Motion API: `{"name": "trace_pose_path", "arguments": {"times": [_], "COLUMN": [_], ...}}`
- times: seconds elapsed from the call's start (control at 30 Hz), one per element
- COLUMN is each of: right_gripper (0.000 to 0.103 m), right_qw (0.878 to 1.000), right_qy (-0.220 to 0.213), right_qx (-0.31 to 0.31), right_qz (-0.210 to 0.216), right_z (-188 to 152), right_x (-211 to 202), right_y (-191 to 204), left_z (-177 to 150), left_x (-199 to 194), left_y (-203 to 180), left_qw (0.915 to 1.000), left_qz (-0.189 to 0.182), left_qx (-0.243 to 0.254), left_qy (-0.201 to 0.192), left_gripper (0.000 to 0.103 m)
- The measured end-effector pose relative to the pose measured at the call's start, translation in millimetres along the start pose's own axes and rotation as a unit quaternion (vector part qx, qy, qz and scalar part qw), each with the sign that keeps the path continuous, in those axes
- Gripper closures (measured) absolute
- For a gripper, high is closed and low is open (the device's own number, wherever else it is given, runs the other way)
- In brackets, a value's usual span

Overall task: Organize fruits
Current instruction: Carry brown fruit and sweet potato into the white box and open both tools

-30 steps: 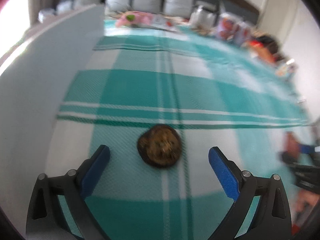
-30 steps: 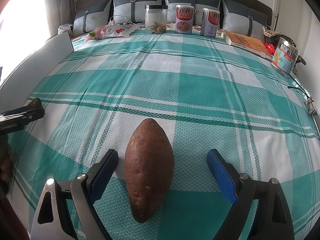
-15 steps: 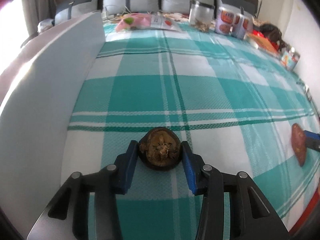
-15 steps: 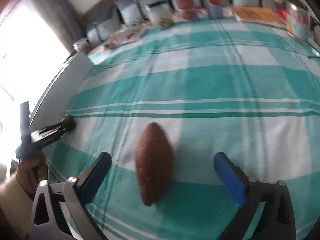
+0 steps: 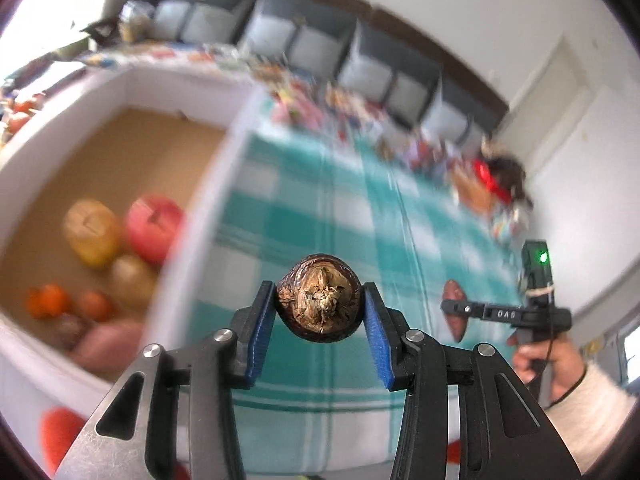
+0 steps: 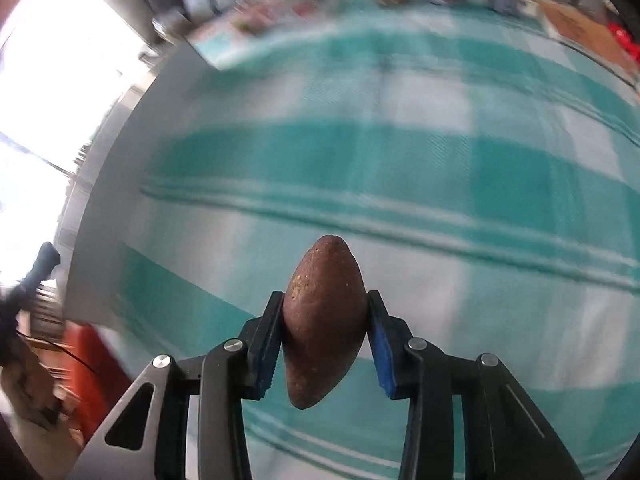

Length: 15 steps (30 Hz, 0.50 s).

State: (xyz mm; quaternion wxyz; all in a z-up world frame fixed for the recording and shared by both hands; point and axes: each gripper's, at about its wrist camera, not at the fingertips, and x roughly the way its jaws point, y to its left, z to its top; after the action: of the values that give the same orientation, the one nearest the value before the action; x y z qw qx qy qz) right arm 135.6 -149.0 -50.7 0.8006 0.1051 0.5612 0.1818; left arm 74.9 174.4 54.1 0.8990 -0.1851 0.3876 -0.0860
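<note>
You had the left gripper pinching a mangosteen and the right gripper pinching a sweet potato, both lifted clear of the bed; next, carry them over the box.

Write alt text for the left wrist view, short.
The left gripper clamps a round, dark brown fruit in its blue pads, above a teal checked cloth. To the left, a white box holds blurred fruit, including a red apple.
</note>
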Motion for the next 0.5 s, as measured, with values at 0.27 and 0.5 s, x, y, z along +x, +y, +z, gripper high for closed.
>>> {"name": "trace_pose_path", "arguments": {"times": [0.27, 0.5], "right_gripper": [0.063, 0.063], "right_qw": [0.978, 0.968], "right_qy": [-0.083, -0.045], "right_qx": [-0.137, -0.216], "right_qz": [0.13, 0.118], "right_z": [84.4, 134.0], "right_x": [-13.5, 72.0], "right_y": [211.3, 344.6], "left_z": [71.6, 67.6], "left_x": [-27.0, 25.2], "left_y": [140.1, 233.7], "left_qw": [0.9843, 0.956], "left_qz": [0.148, 0.218], "left_qx": [-0.093, -0.178], "left_qy": [-0.02, 0.085], "left_gripper": [0.059, 0.058]}}
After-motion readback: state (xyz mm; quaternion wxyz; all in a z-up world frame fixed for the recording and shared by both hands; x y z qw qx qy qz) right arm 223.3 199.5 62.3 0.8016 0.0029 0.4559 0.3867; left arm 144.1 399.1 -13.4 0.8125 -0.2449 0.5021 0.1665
